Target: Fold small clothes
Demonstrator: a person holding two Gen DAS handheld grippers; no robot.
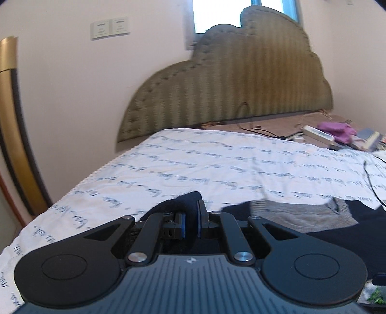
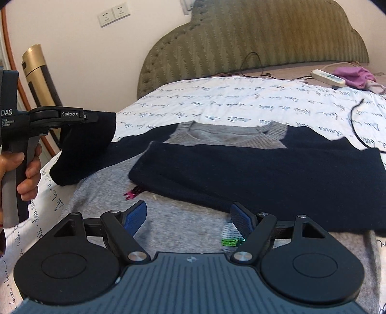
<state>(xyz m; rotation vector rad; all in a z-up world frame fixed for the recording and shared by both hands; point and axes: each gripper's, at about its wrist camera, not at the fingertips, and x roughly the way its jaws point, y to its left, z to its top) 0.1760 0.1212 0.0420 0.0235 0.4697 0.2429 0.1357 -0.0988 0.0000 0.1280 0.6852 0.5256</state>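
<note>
The left gripper [image 1: 191, 218] has its jaws pressed onto a dark sleeve [image 1: 187, 201]. The blue pads [image 1: 199, 217] squeeze the cloth between them. From the right wrist view, this same left gripper [image 2: 93, 116] is up in the air on the left side, and the sleeve [image 2: 84, 149] hangs down from it to the bed. A hand [image 2: 26, 166] holds its handle.

The right gripper [image 2: 188, 218] has its jaws spread wide apart. Nothing is between its blue pads [image 2: 136, 216]. It hovers just over the grey front of the sweater [image 2: 168, 217].

The sweater lies flat on the sheet [image 2: 241, 96]. Its body is grey, and its sleeves are dark. The other sleeve [image 2: 253, 174] is folded across the chest, just below the grey collar [image 2: 231, 131]. A small pink mark [image 2: 132, 193] and a green mark [image 2: 232, 241] show on the grey front.

The sheet is white with blue writing all over it. Behind the bed stands a green headboard [image 2: 241, 41]. Near the headboard on the right are a white power strip [image 2: 328, 77] and a purple cloth [image 2: 357, 76]. A black cable [image 2: 357, 125] lies on the sheet at the right. Wall sockets [image 2: 113, 15] sit on the wall at the upper left.
</note>
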